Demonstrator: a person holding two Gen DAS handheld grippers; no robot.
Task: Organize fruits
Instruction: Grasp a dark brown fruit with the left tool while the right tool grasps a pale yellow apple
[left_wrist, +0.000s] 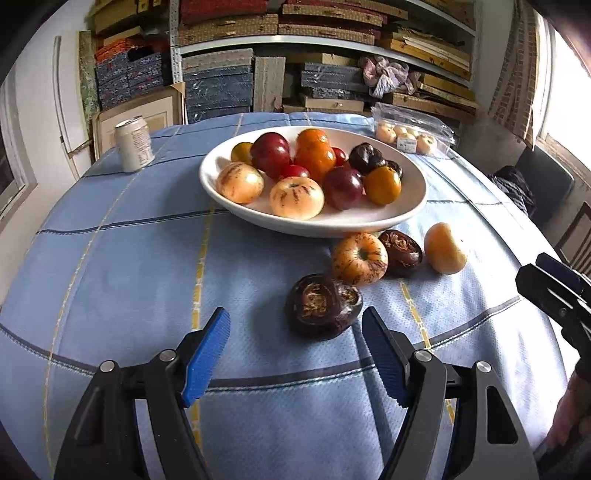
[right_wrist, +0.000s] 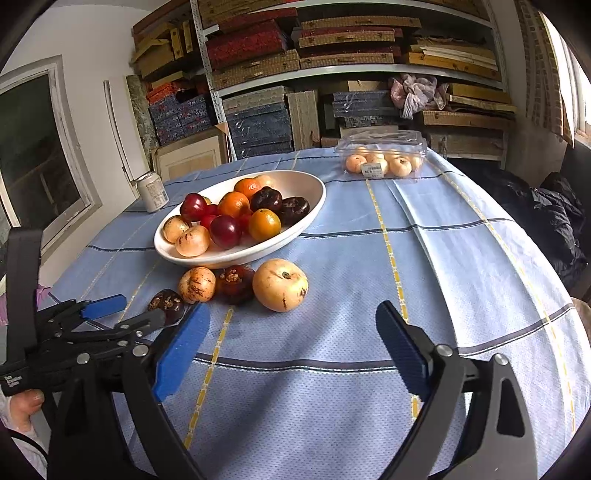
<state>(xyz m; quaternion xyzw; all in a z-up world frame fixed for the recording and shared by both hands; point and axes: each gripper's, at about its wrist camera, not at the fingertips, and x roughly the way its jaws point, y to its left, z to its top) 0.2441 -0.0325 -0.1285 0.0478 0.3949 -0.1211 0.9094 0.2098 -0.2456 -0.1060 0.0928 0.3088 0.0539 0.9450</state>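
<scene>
nearest in the left wrist view, the left gripper (left_wrist: 295, 325) hangs over the blue checked tablecloth (left_wrist: 110, 277) with its blue-padded jaws spread and nothing clamped between them. just ahead of the tips, a little towards the right finger, lies a dark brown wrinkled fruit (left_wrist: 323, 305) on the cloth, close to the pad but not pressed by it. in the right wrist view the right gripper (right_wrist: 291, 325) likewise stands released, jaws wide apart over bare cloth, gripping nothing. the left gripper shows at the lower left of that view, with part of a hand (right_wrist: 22, 410) beneath it.

a step further on, three loose fruits sit in a row on the cloth, right in front of the bowl: a pale speckled round fruit (left_wrist: 360, 258), a second dark brown fruit (left_wrist: 400, 252) touching it, and a plain yellowish round fruit (left_wrist: 445, 248) just beside that, on the right. in the right wrist view this yellowish fruit is the one closest to the open jaws, ahead and slightly left of centre.

behind them stands the white oval bowl (left_wrist: 413, 206), already holding a heap of fruit: two pale striped ones at the front, dark red ones, orange ones, small red ones and dark brown ones towards the back right.

further back, a pale drink can (left_wrist: 133, 143) stands upright on the left side of the table, well apart from the bowl. on the far right edge sits a clear plastic box (left_wrist: 413, 131) with small pale fruits inside.

beyond the table, shelves (left_wrist: 314, 40) hold stacked flat boxes and boards.
</scene>
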